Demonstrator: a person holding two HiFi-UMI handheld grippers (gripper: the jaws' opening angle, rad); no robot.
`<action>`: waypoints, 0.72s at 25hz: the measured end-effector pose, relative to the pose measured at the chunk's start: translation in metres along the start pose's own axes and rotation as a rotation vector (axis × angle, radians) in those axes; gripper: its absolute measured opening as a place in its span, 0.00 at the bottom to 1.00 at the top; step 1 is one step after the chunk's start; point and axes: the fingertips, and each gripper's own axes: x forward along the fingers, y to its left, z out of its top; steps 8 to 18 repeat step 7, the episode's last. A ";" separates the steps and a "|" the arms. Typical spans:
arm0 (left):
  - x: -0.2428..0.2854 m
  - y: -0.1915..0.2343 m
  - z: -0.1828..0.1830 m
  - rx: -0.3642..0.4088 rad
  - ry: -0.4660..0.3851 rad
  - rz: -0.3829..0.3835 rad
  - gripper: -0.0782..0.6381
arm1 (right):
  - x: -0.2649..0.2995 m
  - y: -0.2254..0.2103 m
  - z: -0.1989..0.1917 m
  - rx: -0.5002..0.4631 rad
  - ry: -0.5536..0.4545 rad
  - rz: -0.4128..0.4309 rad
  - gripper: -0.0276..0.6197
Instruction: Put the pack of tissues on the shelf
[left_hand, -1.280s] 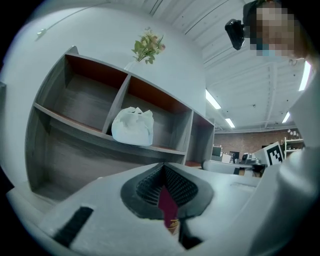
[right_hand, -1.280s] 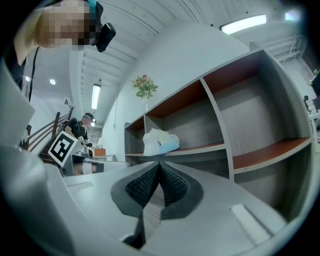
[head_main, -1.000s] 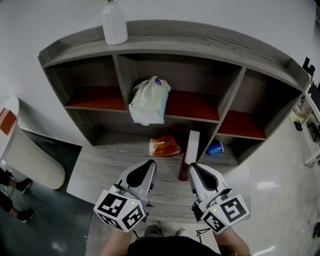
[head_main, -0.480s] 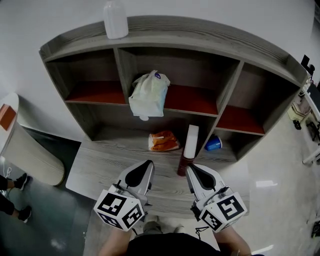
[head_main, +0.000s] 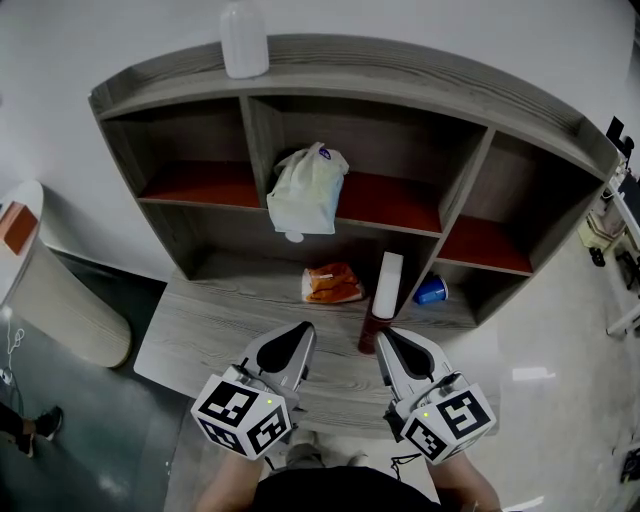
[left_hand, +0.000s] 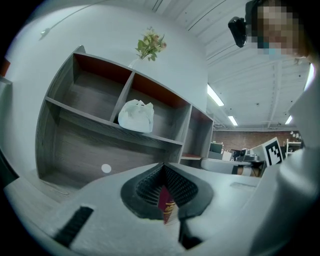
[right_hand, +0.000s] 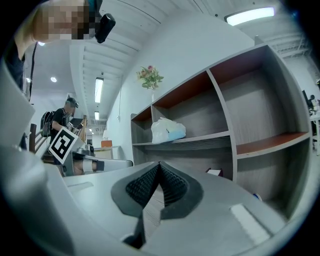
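Left tool (head_main: 298, 335) and right tool (head_main: 386, 342) are both clenching on nothing, hovering over the desk (head_main: 200, 335). Pack of tissues (head_main: 307, 190) is sitting on the shelf (head_main: 390, 205), bulging over the front edge and probably risking a slide-off. Right tool is risking clipping the red can (head_main: 368, 335) beside it.

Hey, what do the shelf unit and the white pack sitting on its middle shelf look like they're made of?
Shelf unit: looks like grey wood-grain laminate board with a matte finish. Streaky grain lines run along every panel, and the shelf tops are a plain red-brown.
Pack of tissues: seems to be wrapped in thin, soft white plastic with a slight sheen. It is creased and bunched at the top.
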 end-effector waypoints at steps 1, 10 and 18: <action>0.000 -0.001 -0.001 -0.001 0.006 -0.005 0.09 | 0.000 0.000 0.000 -0.002 0.001 0.000 0.03; 0.000 -0.004 -0.007 0.029 0.066 -0.016 0.09 | 0.003 -0.001 0.001 -0.007 0.008 -0.005 0.03; 0.000 -0.004 -0.007 0.029 0.066 -0.016 0.09 | 0.003 -0.001 0.001 -0.007 0.008 -0.005 0.03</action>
